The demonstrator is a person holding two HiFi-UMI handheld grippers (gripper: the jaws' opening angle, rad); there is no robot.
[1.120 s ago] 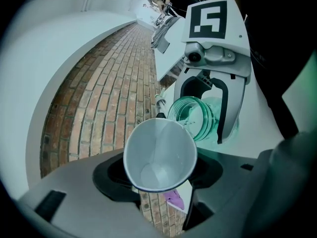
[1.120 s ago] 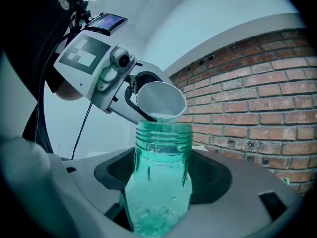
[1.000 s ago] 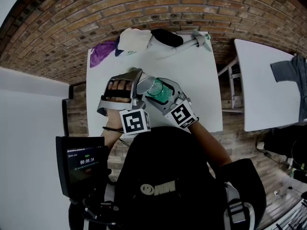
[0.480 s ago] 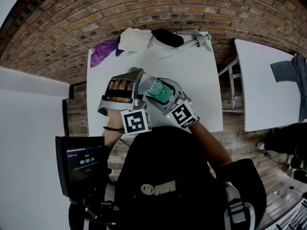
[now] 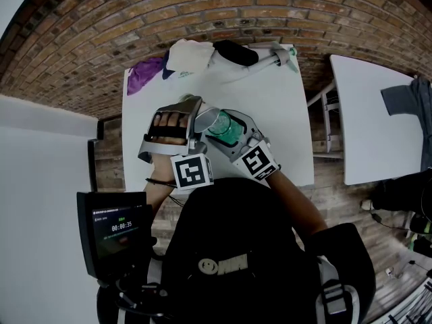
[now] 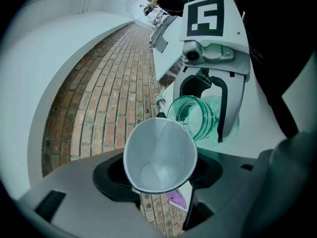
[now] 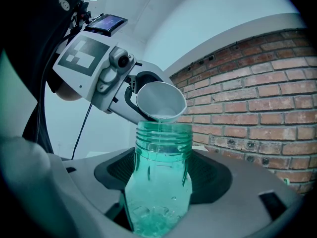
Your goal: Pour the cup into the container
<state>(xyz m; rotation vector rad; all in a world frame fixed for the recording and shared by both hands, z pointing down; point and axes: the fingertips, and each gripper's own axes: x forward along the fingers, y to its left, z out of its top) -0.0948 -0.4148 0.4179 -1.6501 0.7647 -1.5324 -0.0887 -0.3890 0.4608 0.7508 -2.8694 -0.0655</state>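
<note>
A white paper cup, smooth and cone-shaped, was clamped in the left claw. It was tipped so its lip hung just over the mouth of a see-through green plastic jar with a ribbed neck. The right claw was clamped on that jar, holding it above the white counter. A little clear liquid lay in the jar's bottom. Since a second before, neither claw had shifted; only the small dark screen showed its timer ticked on.
</note>
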